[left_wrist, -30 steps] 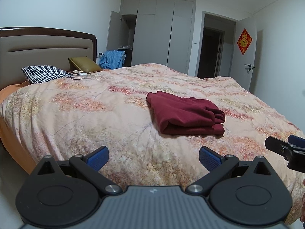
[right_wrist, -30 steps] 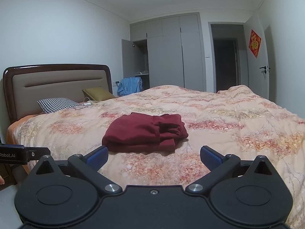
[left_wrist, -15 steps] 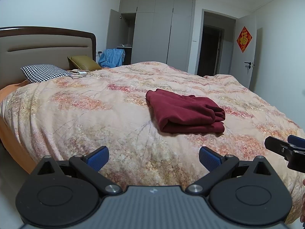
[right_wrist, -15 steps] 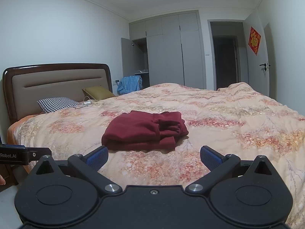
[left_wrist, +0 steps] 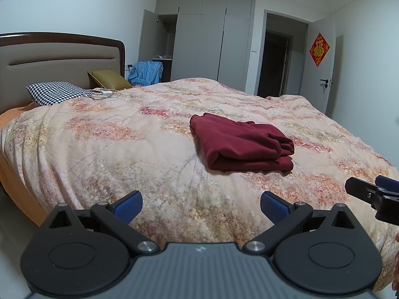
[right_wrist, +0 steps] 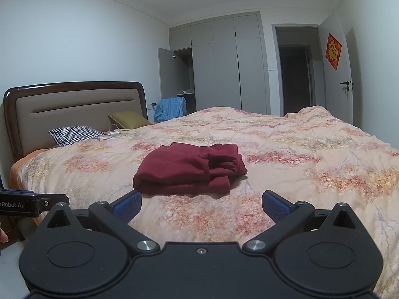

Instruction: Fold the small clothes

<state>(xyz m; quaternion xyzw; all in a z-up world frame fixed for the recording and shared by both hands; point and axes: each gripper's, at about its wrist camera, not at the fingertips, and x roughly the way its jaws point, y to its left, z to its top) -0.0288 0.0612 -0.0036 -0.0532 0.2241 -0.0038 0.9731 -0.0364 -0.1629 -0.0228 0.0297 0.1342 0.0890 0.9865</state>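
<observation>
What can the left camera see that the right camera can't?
Only the left wrist view shows the right gripper poking in at its right edge, and the left gripper close up.

Only the right wrist view shows the left gripper's side with "Robot.AI" lettering at its left edge, and the right gripper close up.

Both show the folded red garment on the floral quilt, the houndstooth pillow, the headboard and the wardrobe. Both grippers' fingers are spread open, holding nothing.
</observation>
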